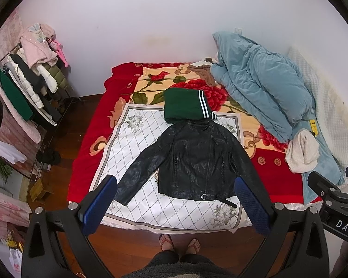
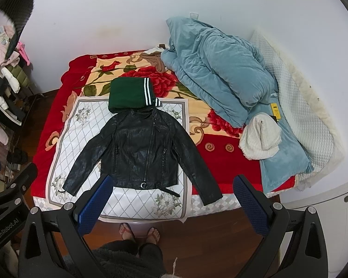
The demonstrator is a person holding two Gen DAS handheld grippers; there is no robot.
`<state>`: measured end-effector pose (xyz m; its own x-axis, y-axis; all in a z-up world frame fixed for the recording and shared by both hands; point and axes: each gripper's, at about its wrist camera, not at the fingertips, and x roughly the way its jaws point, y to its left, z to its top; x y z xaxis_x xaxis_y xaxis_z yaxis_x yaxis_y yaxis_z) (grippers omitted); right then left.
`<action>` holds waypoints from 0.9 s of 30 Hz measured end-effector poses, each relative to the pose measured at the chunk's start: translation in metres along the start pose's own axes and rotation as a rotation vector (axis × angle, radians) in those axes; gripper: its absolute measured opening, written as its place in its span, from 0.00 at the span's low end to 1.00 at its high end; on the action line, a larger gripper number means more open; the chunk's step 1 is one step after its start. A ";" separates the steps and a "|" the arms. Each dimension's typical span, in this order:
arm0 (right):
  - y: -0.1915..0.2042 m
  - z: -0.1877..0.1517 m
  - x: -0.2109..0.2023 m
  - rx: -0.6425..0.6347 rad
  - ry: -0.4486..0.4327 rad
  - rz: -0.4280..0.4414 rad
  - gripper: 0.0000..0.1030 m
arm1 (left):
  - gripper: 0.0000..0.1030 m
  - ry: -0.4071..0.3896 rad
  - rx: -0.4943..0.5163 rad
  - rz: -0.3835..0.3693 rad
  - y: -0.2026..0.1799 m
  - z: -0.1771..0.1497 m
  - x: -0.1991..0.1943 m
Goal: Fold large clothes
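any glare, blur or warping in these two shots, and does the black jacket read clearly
Left wrist view: strong fisheye bending, dark vignette in the corners, flat even light; the black jacket is sharp with soft sheen on its leather. Right wrist view: same warping, the bed edge curves; the left hand-held gripper and right hand-held gripper both show open and in focus.

At the bottom centre of each view, the person wears a dark grey fuzzy fleece garment (image 1: 174,268) and red-strapped flip-flops (image 1: 165,241). Both black-framed grippers carry blue textured finger pads (image 2: 94,205), silver screws and white lettering.
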<state>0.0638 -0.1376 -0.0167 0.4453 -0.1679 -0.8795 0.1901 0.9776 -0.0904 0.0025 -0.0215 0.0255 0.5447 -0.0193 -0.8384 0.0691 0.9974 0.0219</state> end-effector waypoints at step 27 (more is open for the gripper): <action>0.011 0.003 -0.007 0.007 -0.002 0.005 1.00 | 1.00 -0.015 0.012 -0.013 0.006 0.015 0.000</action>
<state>0.0652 -0.1264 -0.0106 0.4482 -0.1632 -0.8789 0.1937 0.9776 -0.0827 0.0154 -0.0165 0.0333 0.5563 -0.0336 -0.8303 0.0863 0.9961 0.0176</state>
